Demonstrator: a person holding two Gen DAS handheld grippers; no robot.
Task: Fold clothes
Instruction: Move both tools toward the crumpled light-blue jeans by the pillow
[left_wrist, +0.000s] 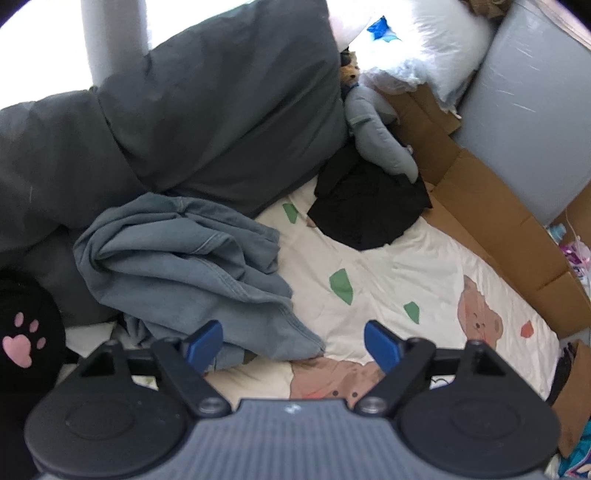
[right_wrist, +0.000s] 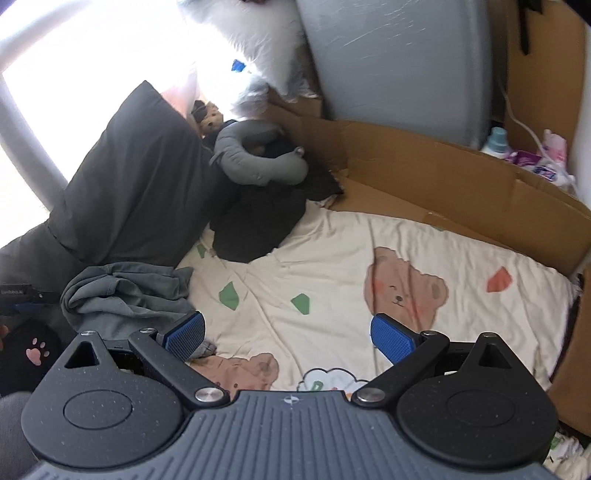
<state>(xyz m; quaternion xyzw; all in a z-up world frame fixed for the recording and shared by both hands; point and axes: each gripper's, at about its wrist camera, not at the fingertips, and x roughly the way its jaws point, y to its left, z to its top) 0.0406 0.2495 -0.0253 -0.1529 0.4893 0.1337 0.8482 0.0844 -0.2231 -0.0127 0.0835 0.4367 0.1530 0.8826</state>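
Note:
A crumpled blue-grey garment (left_wrist: 184, 266) lies in a heap on the cream bear-print sheet (left_wrist: 406, 266); the right wrist view shows it at the left (right_wrist: 125, 295). My left gripper (left_wrist: 293, 341) hovers open just above the heap's near corner, its left blue pad in front of the cloth. My right gripper (right_wrist: 291, 338) is open too, over the cream sheet (right_wrist: 332, 266), with its left pad at the garment's near edge. Farther back a black garment (left_wrist: 365, 206) lies crumpled, seen dark grey (right_wrist: 255, 229) from the right wrist. Nothing sits between either pair of fingers.
Dark grey pillows (left_wrist: 221, 122) stack up behind the heap. A grey neck pillow (right_wrist: 258, 155) and a plush toy (right_wrist: 210, 118) lie at the back. Cardboard (right_wrist: 461, 184) walls the bed's far side. A black cushion with a pink paw (left_wrist: 22, 339) sits at the left.

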